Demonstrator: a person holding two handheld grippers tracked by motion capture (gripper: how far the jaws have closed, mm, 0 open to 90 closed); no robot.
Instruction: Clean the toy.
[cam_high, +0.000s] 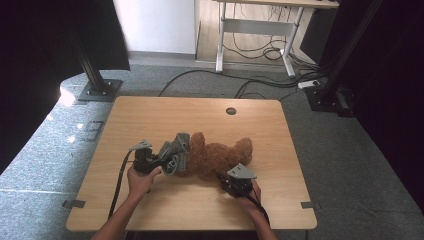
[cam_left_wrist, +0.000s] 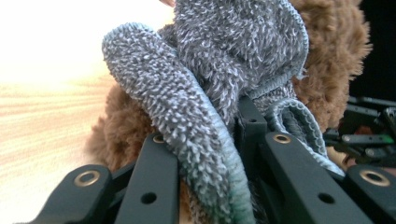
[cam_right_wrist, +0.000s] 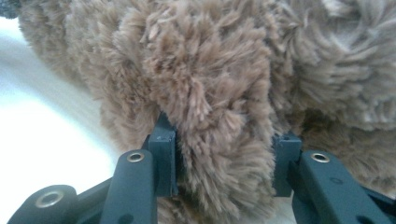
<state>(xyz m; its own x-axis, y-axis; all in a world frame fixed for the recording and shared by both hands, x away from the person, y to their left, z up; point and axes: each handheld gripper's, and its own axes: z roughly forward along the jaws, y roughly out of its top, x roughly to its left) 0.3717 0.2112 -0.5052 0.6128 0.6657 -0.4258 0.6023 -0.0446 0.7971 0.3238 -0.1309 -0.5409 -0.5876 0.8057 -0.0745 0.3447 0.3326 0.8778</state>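
Near the table's (cam_high: 150, 210) middle lay the teddy bear (cam_high: 220, 157). The right gripper (cam_right_wrist: 224, 158) pinched a tuft of its fur; the left gripper (cam_left_wrist: 210, 154) seemingly clamped the grey towel (cam_left_wrist: 187, 107). Thin fur could slip free under tugging.

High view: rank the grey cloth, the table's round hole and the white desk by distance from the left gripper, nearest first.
1. Grey cloth: pinched in the left gripper, draped on the brown teddy bear.
2. Round hole: farther back and to the right, near the table's far edge.
3. White desk: farthest, standing on the floor beyond the table.
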